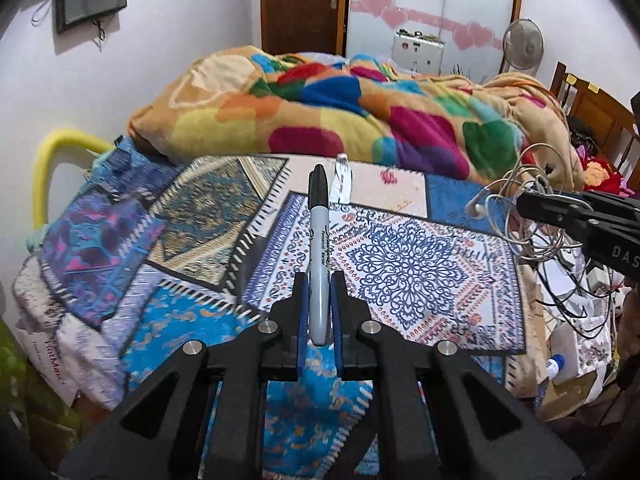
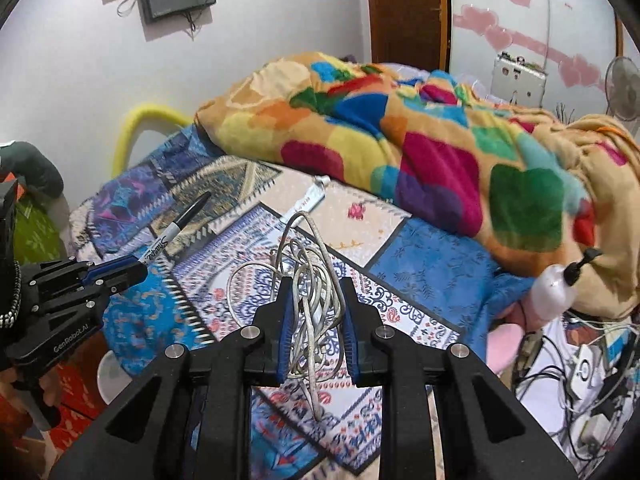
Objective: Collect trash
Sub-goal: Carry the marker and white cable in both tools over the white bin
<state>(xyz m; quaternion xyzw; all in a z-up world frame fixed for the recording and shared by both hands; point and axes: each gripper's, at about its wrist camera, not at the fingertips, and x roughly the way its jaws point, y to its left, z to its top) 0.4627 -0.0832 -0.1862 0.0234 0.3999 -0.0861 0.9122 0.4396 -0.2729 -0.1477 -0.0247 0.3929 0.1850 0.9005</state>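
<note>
Patchwork bedspread (image 1: 408, 264) lies beneath a rumpled multicoloured blanket (image 1: 360, 112).

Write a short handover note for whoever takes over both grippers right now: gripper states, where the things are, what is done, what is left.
Left gripper: shut on the black marker, lifted above the bed.
Right gripper: shut on the tangled white cable, also lifted.
Done: both items are picked up off the patterned bedspread.
Left: a small white wrapper lies on the bedspread near the colourful blanket. No bin is visible; find one for the held items.
</note>
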